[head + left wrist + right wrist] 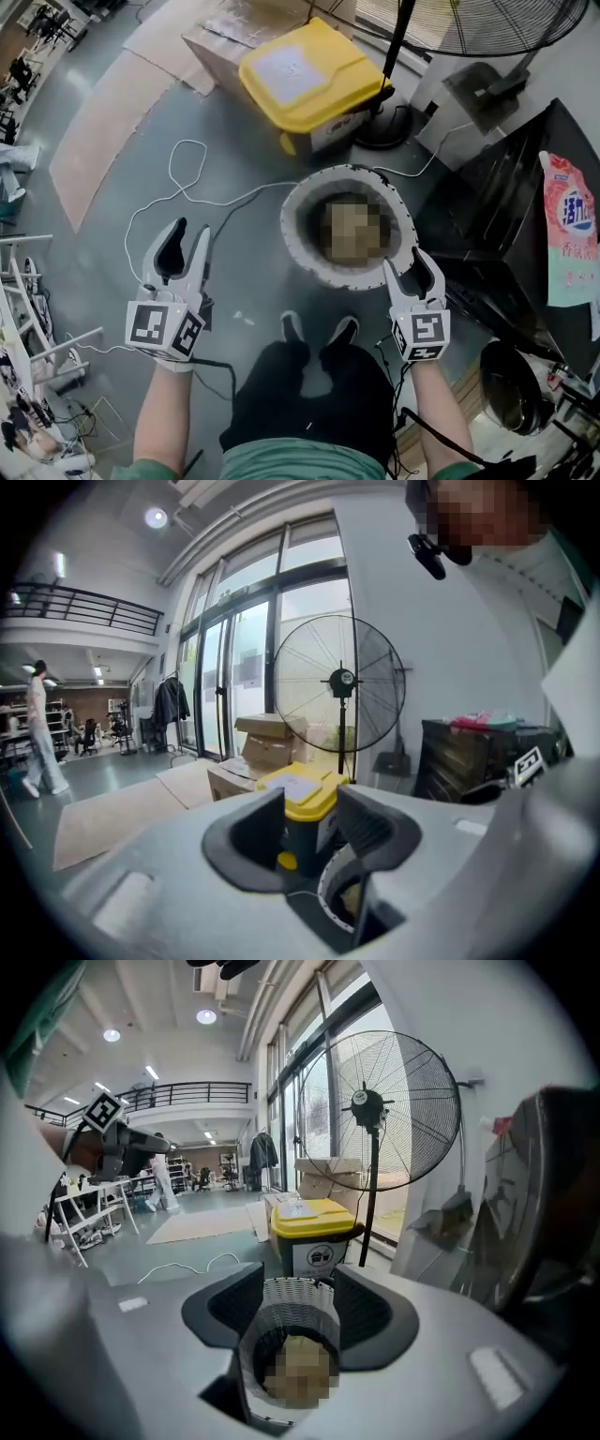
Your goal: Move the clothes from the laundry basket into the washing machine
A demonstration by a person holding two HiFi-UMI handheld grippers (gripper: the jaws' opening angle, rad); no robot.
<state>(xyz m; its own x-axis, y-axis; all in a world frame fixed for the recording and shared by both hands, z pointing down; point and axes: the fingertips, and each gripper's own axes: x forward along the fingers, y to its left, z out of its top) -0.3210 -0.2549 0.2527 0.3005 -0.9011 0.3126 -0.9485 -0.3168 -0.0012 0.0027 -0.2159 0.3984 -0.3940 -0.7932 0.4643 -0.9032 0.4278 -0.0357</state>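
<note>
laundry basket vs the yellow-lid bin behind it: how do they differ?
Shape: the laundry basket is round; the yellow-lid bin is boxy.
Top: the basket is open; the bin's lid is shut.
Look: the basket has a white perforated wall; the bin has a dark body under its yellow lid.
Place: the basket is the nearer one; the bin stands farther off, by the fan base.
Shared: both stand on the grey floor.
</note>
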